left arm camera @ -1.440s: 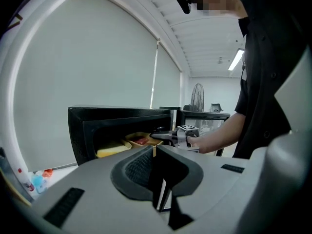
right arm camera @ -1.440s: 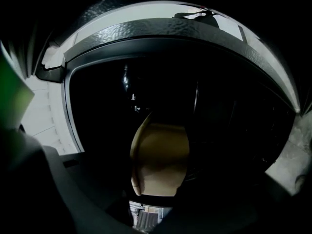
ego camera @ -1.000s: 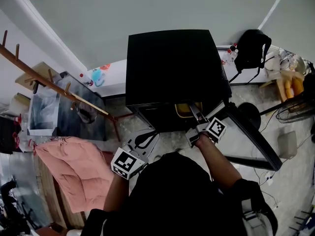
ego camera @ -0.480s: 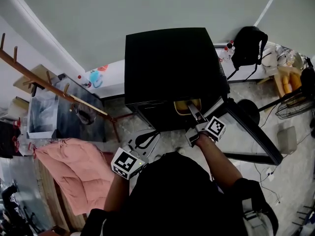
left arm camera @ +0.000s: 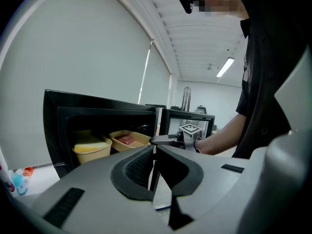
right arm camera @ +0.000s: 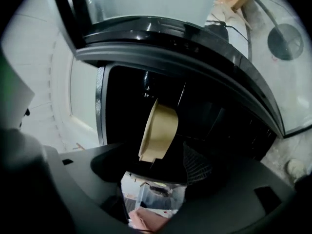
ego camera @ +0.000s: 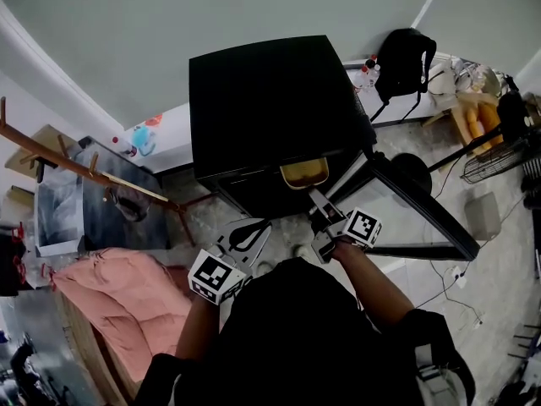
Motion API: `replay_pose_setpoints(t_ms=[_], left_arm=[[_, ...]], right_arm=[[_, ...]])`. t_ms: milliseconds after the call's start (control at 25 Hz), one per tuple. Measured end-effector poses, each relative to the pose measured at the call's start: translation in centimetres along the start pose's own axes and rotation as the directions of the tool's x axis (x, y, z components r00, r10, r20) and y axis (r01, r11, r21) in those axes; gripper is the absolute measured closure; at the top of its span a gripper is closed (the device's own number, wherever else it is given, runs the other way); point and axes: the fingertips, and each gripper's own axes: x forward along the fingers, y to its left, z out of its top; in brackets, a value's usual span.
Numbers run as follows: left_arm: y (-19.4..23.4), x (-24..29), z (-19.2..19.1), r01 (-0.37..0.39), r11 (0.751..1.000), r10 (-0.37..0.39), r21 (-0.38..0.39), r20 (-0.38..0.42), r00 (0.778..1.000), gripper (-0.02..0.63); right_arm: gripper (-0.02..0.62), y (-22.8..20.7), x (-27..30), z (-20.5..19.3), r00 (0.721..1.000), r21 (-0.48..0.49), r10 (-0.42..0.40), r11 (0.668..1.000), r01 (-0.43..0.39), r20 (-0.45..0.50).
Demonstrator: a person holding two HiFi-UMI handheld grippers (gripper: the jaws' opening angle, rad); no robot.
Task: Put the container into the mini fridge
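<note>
Drawn back a little from the opening, the right gripper [ego camera: 321,205] had just been spreading its jaws, which stood wide apart with nothing between them, while the yellow container [ego camera: 304,173] sat inside the mini fridge [ego camera: 270,108], clear of the pads. The left gripper [ego camera: 249,235] hung low, jaws together on nothing. Placing looked done; with the door [ego camera: 414,218] open, only closing it seemed left.

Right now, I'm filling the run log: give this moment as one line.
step: container in mini fridge | right gripper: jaws just opened, empty | left gripper: shut, empty | door: open
</note>
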Motion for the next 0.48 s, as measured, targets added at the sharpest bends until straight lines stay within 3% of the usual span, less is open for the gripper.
replay_pose_setpoints(t_ms=[160, 280, 480], left_arm=[[-0.7, 0.8, -0.3, 0.046, 0.999, -0.046, -0.001, -0.006, 0.999, 0.571], [-1.1, 1.3, -0.3, 0.074, 0.997, -0.074, 0.005, -0.009, 0.997, 0.571], [-0.7, 1.3, -0.1, 0.082, 0.996, -0.082, 0.014, -0.009, 0.997, 0.571]], right_arm=[[0.287, 0.8, -1.0, -1.0, 0.997, -0.194, -0.071, 0.979, 0.068, -0.009], [0.369, 1.6, -1.4, -0.7, 0.995, -0.326, -0.099, 0.94, 0.1, 0.02], [0.391, 2.0, -0.7, 0.1, 0.994, -0.328, -0.1, 0.938, 0.108, 0.041]])
